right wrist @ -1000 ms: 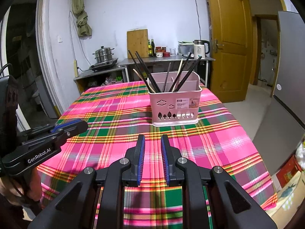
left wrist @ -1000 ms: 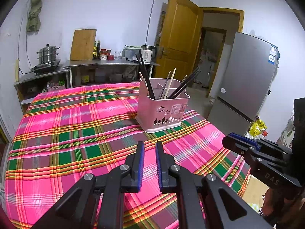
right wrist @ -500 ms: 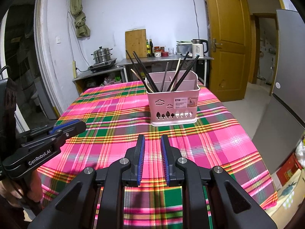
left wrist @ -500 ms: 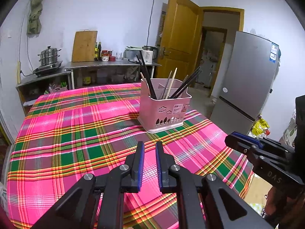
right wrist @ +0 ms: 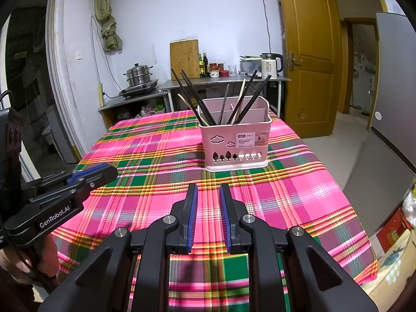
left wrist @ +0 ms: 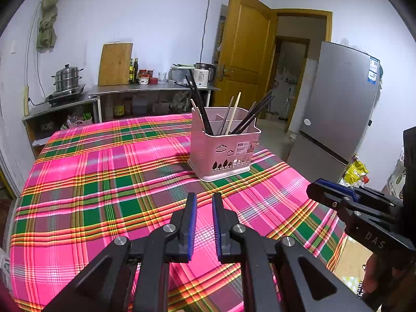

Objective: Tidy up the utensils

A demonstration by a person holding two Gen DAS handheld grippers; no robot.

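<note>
Toward the far right edge of the table [right wrist: 145, 208], on its pink plaid cloth, stands the pink utensil basket [right wrist: 235, 143], upright, with dark and pale chopsticks [right wrist: 193, 97] leaning out of its compartments. Both tongs hang over the near edge, well apart from the basket: the left gripper [left wrist: 202, 200] is nearly clenched on nothing, and the right gripper [right wrist: 207, 191] has a narrow empty gap between its blue pads.
</note>
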